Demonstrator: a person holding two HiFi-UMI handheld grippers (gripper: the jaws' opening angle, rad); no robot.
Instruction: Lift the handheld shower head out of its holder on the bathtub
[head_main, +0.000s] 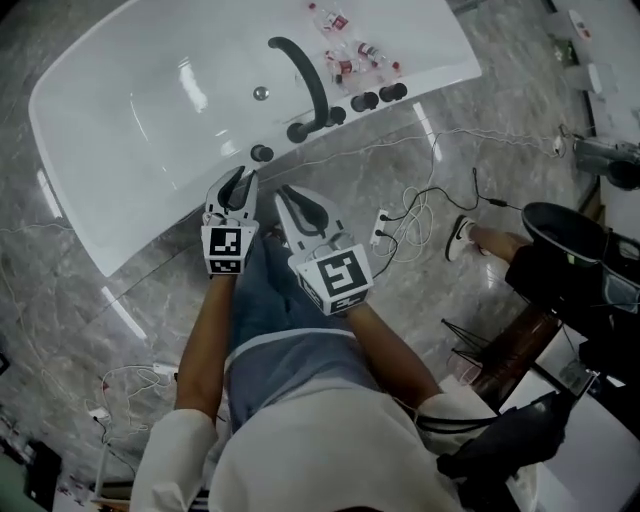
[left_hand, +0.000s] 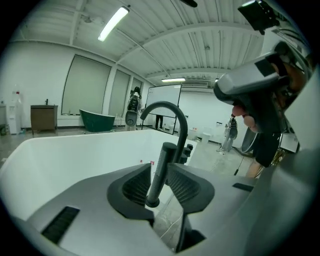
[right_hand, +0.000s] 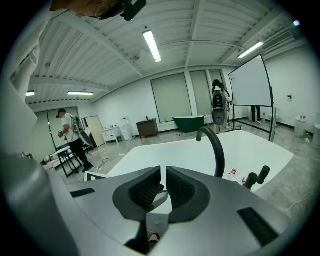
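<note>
Grey marble floor (head_main: 520, 90) surrounds the bathtub (head_main: 120, 150); the handheld shower head (left_hand: 161, 165) stands upright in its holder (left_hand: 151, 203) on the near rim. My left gripper (head_main: 241, 182) frames it between slightly parted fingers, untouched, seemingly aimed for a grasp; my right gripper (right_hand: 163, 174) is clenched, empty.

The shower head (left_hand: 161, 167) is a slim, dark, matte stick with a flat top, seated in its holder (left_hand: 152, 202), a small dark round collar on the near rim of the tub (head_main: 120, 130). In the left gripper view it stands nearly upright, leaning a little to the right, its lower end down in the collar. From the head view only its round top (head_main: 262, 153) shows, as a dark disc on the rim's flat white ledge, apart from the arched dark spout (head_main: 300, 80) and left of it. The tub is a glossy white oval standing on a grey marbled floor (head_main: 480, 150)
</note>
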